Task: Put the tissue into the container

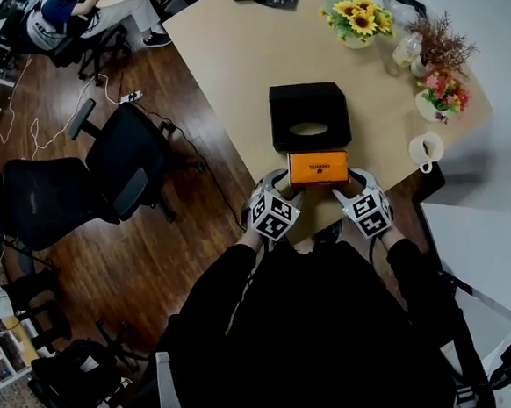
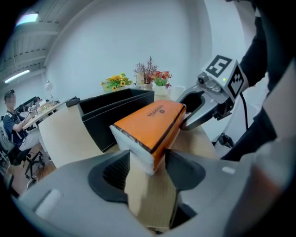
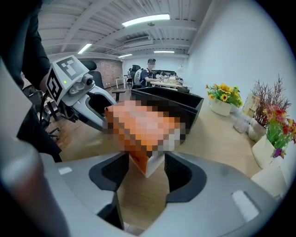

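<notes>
Left gripper (image 1: 282, 181): light grey plastic with shiny silver curved arms, just left of the middle in the head view.
Right gripper (image 1: 352, 179): the same grey and silver look, just right of the middle.
Left cube (image 1: 272, 217): white box with black square patterns on its sides.
Right cube (image 1: 367, 214): also white with black square patterns.
Pads (image 2: 113, 172): dark grey, with small ridges, set in a wide, smooth, light grey body low in the left gripper view.
Little light (image 2: 225, 79): a green dot beside the cube, upper right of the left gripper view.
Sleeves (image 1: 217, 291): long and black.
Top (image 1: 323, 334): black, filling the lower middle of the head view.
</notes>
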